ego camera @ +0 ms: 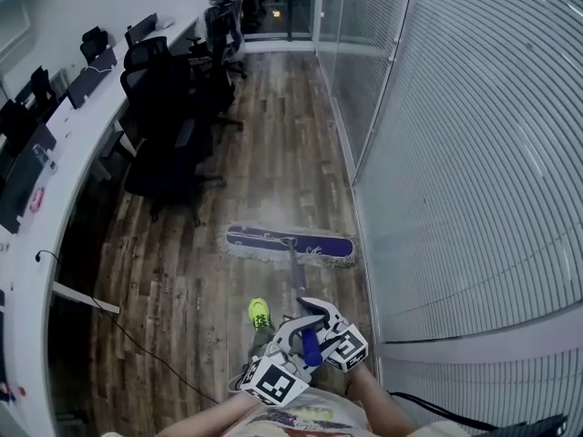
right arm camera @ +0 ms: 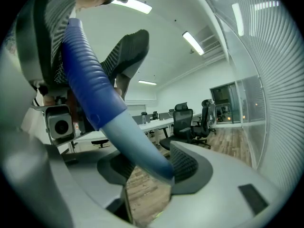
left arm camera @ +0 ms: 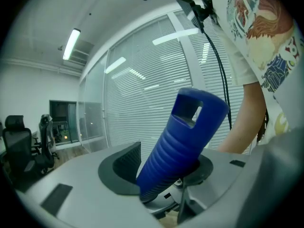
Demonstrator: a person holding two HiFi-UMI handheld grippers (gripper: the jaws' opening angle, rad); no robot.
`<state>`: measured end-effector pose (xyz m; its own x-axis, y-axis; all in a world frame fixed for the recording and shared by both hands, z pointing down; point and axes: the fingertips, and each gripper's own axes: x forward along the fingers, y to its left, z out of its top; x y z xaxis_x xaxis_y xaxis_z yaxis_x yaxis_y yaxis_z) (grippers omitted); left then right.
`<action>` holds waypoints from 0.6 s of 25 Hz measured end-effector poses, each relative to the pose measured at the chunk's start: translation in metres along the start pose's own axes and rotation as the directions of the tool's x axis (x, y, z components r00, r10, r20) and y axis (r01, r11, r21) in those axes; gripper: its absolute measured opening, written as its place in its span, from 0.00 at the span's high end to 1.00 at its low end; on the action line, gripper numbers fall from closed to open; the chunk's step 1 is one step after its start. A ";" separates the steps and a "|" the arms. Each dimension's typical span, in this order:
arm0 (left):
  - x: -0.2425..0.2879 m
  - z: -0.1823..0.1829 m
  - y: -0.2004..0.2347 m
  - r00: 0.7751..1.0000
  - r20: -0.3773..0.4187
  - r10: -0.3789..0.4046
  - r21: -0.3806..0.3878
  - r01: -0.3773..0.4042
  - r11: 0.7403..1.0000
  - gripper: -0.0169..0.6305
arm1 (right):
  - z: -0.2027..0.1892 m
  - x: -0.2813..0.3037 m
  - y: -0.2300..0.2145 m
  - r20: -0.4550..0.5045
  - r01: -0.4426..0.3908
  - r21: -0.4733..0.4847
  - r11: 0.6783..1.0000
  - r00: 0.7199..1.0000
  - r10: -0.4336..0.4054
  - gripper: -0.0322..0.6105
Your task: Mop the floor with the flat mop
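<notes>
While the flat mop (ego camera: 290,244) sits w/ its head flat on the wood floor (ego camera: 273,135), near the floor's right edge by the glass wall (ego camera: 455,153), L hand-held gripper (left arm camera: 164,170) is clamped on the blue ribbed grip (left arm camera: 183,137); R hand-held gripper (right arm camera: 147,167) has jaws apart, pale pole (right arm camera: 128,132) btwn them, leaning on one pad
</notes>
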<state>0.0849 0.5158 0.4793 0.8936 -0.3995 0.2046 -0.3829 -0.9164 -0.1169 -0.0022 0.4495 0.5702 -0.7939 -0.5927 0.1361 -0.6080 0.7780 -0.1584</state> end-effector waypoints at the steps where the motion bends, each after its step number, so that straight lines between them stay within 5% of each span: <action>1: -0.001 0.003 0.008 1.000 0.022 0.021 -0.004 -0.021 1.000 0.68 | 0.004 0.005 -0.003 0.016 0.000 0.003 1.000 1.000 0.000 0.64; 15: 0.041 0.001 0.181 0.993 0.101 0.055 -0.034 -0.052 0.998 0.68 | 0.042 0.128 -0.120 0.028 -0.010 0.015 1.000 1.000 0.010 0.63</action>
<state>0.0527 0.3339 0.4658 0.8904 -0.4444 0.0986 -0.4363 -0.8949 -0.0942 -0.0311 0.2712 0.5652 -0.7999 -0.5905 0.1070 -0.5998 0.7808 -0.1749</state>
